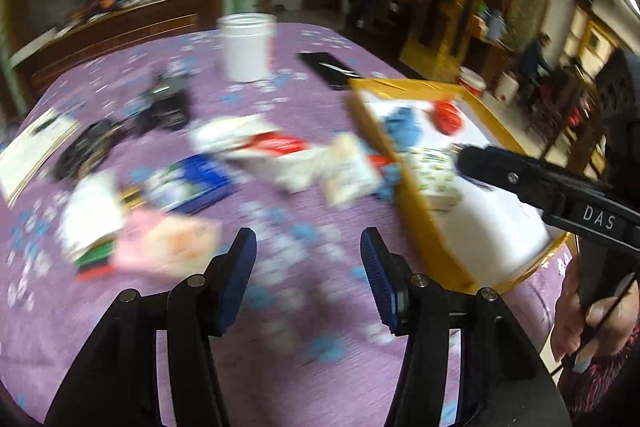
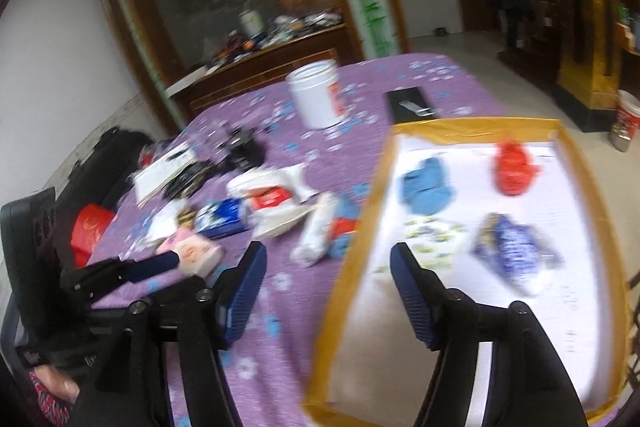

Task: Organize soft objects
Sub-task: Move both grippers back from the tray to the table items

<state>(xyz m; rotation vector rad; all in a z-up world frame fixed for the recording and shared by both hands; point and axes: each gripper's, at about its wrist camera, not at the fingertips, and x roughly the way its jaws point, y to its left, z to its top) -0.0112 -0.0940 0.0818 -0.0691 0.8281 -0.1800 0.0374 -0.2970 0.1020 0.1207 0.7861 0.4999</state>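
Left gripper, right gripper: jaws spread, empty. Right wrist view alone shows blue-white packet inside tray.

The table wears purple cloth with blue-white flowers. The tray is white, edged mustard-yellow, holding a blue bundle and a red one. The tub is white.

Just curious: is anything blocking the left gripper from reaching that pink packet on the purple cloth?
Nothing visible does. The left gripper hangs open above bare cloth, and the pink packet lies just ahead to its left, with no item between them.
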